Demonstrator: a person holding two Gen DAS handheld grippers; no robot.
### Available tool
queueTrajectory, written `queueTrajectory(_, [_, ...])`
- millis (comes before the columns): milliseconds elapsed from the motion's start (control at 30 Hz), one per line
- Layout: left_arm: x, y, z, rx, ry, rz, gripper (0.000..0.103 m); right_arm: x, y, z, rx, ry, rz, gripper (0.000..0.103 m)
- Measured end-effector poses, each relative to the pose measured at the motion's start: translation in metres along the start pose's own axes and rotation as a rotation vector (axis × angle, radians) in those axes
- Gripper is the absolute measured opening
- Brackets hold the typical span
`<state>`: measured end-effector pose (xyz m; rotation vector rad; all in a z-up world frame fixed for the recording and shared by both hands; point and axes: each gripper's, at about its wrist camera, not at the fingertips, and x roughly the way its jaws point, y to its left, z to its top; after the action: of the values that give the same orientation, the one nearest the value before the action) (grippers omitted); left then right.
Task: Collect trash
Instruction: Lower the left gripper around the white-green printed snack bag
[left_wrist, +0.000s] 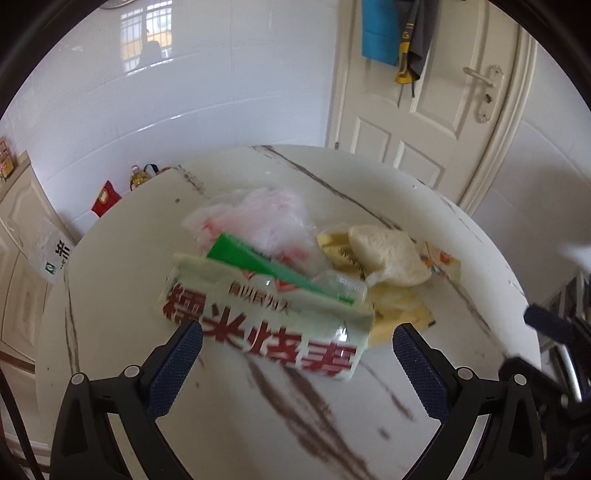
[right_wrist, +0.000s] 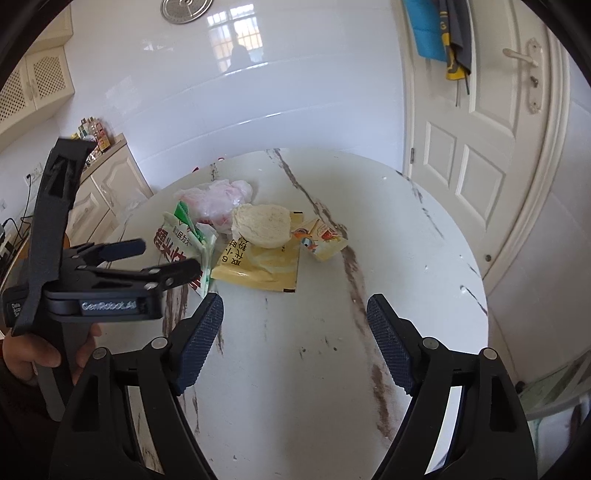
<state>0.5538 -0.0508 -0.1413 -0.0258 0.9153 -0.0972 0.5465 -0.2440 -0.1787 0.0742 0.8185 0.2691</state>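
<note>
Home kitchen: white tiled wall (right_wrist: 295, 92), cream cabinets (right_wrist: 107, 192), oil bottle (left_wrist: 137, 176), marble table (right_wrist: 314, 332), panelled door (right_wrist: 480, 147).

Bun (right_wrist: 263, 225) on wrapper (right_wrist: 258, 267), rice pkg (right_wrist: 184, 247) left, carton (right_wrist: 322, 239) right

Both grippers open, angled downward.

Left gripper (left_wrist: 297, 341): jaws spread wide, pads clear of contact; in the right wrist view it sits at the left, held by a hand (right_wrist: 33, 356) on its handle. Right gripper (right_wrist: 295, 325): jaws spread wide, nothing between the pads.
</note>
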Motion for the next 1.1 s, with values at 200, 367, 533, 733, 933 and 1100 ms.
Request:
queueTrajectory(200, [0.036,-0.003,0.001,0.023,0.055,0.051,0.102,0.000,-0.012,-0.003,0.020,0.001,0.005,0.078])
queueTrajectory(367, [0.039,0.023,0.001,-0.030,0.087,0.072,0.102,0.001,-0.010,-0.003,0.014,0.001,0.018,0.078])
queueTrajectory(533, [0.042,0.059,-0.009,-0.052,0.138,0.131,0.103,0.003,-0.003,-0.003,0.006,0.010,0.027,0.078])
queueTrajectory(733, [0.020,0.105,-0.017,-0.206,0.118,0.007,0.102,0.008,0.009,-0.003,-0.017,0.018,0.038,0.079])
queueTrajectory(933, [0.041,0.108,0.003,-0.277,0.118,-0.020,0.102,0.015,0.015,0.000,-0.029,0.022,0.032,0.079])
queueTrajectory(1100, [0.057,0.098,0.011,-0.225,0.101,0.046,0.098,0.018,0.011,0.006,-0.035,0.019,0.016,0.079])
